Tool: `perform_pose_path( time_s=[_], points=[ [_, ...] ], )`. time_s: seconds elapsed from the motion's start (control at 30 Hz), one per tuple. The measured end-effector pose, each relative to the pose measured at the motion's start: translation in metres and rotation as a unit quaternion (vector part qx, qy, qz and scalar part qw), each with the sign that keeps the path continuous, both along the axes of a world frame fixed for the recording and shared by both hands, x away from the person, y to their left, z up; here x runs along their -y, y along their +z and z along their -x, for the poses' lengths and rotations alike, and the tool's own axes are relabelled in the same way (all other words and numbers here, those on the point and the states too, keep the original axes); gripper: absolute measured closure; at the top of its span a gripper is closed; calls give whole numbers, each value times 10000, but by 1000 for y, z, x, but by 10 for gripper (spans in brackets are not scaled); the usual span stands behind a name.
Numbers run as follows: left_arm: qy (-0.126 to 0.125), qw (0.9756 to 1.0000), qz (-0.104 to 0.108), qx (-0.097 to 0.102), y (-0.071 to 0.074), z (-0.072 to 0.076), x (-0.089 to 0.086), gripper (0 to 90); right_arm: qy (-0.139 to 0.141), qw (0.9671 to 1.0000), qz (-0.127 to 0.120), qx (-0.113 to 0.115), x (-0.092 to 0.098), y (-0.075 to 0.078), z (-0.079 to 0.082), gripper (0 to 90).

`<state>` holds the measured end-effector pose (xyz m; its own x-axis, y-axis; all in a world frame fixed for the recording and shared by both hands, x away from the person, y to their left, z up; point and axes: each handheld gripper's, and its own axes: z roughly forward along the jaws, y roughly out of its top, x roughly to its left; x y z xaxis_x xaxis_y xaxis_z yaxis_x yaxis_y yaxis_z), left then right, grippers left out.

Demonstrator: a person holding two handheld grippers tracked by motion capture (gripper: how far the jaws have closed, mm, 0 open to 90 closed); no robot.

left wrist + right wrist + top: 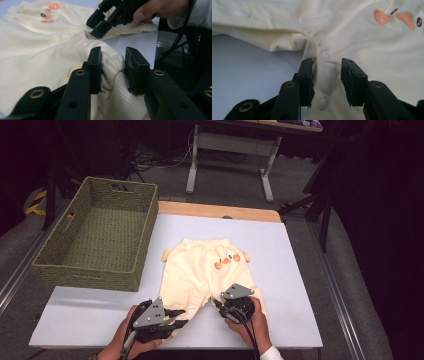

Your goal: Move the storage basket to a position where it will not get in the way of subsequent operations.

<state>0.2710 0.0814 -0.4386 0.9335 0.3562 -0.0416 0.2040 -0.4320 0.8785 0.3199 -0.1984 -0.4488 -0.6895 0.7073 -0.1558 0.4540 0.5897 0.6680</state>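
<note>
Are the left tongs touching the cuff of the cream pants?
Touching. In the left gripper view, the ribbed cuff of the pants bunches between the left tongs, with fabric pressed against both jaws.

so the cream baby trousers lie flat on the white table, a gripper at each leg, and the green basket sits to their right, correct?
One thing is off: the basket sits to the left of the trousers, not the right, as the high view shows. The rest holds: the trousers lie flat on the white table, with the left gripper at one leg end and the right gripper at the other leg.
</note>
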Motion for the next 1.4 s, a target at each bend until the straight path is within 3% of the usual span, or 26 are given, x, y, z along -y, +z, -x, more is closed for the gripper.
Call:
perform_pose_path(
  time_s=[0.07,0.1,0.13,0.23,0.27,0.33,0.4,0.43,0.47,0.5,0.57,0.63,0.7,0.77,0.8,0.83,0.87,1.0,1.1,1.17,1.2,1.23,1.27,1.3,1.33,1.4],
  points=[
    [-30,9995,324,5,7,4,-8,659,-50,9999,-36,87,1,4,2,591],
    [-30,9995,324,5,7,4,-8,647,-59,9998,-42,161,3,5,3,581],
    [6,9986,526,68,14,8,-13,628,-115,9995,-60,291,5,9,6,566],
    [129,9983,525,199,19,11,-17,591,-138,9989,-171,404,10,13,9,562],
    [273,9982,457,258,20,12,-22,576,-244,9978,-338,518,18,19,12,550],
    [585,9977,277,222,15,9,-30,549,-360,9969,-426,560,27,22,12,530],
    [695,9973,182,162,11,7,-33,524,-385,9963,-486,599,33,24,12,514],
    [791,9967,17,165,6,4,-36,515,-562,9951,-509,642,49,26,9,509],
    [924,9954,-193,174,0,2,-38,515,-562,9951,-509,642,49,26,9,509],
    [1040,9939,-362,11,-9,-3,-42,463,-785,9921,-695,686,69,28,5,499],
    [1116,9928,-423,-83,-14,-5,-44,410,-841,9914,-722,693,73,28,3,497],
    [1294,9899,-545,-186,-21,-10,-45,399,-1102,9885,-751,714,91,26,-2,493],
    [1337,9889,-523,-381,-25,-13,-45,340,-1239,9868,-904,519,109,21,-7,483],
    [1435,9859,-679,-527,-32,-16,-41,333,-1289,9869,-885,407,115,17,-8,482],
    [1420,9857,-692,-587,-34,-17,-40,332,-1237,9880,-887,269,116,14,-8,481],
    [1420,9857,-692,-587,-34,-17,-40,333,-1237,9880,-887,269,116,14,-8,481],
    [1424,9843,-775,-701,-37,-19,-38,344,-1161,9904,-731,142,113,8,-8,484],
    [1366,9837,-883,-761,-37,-20,-35,401,-1149,9920,-517,-3,112,4,-7,493],
    [1276,9843,-894,-831,-36,-19,-34,457,-1355,9885,-599,-294,119,-1,-5,489],
    [1230,9850,-889,-822,-36,-18,-33,471,-1372,9879,-631,-355,120,-2,-3,495],
    [1233,9851,-888,-809,-36,-17,-33,496,-1359,9870,-759,-407,122,-5,4,551],
    [1218,9854,-891,-789,-36,-17,-32,496,-1359,9870,-759,-407,122,-5,4,551],
    [1186,9857,-874,-813,-36,-17,-32,516,-1306,9872,-810,-423,123,-5,11,640],
    [1152,9860,-879,-821,-36,-18,-32,516,-1306,9872,-810,-423,123,-5,11,640],
    [1048,9870,-869,-853,-36,-19,-32,563,-1181,9872,-919,-546,122,-5,16,771],
    [1003,9874,-871,-857,-36,-19,-31,580,-1177,9863,-992,-601,122,-5,16,805]
  ],
)
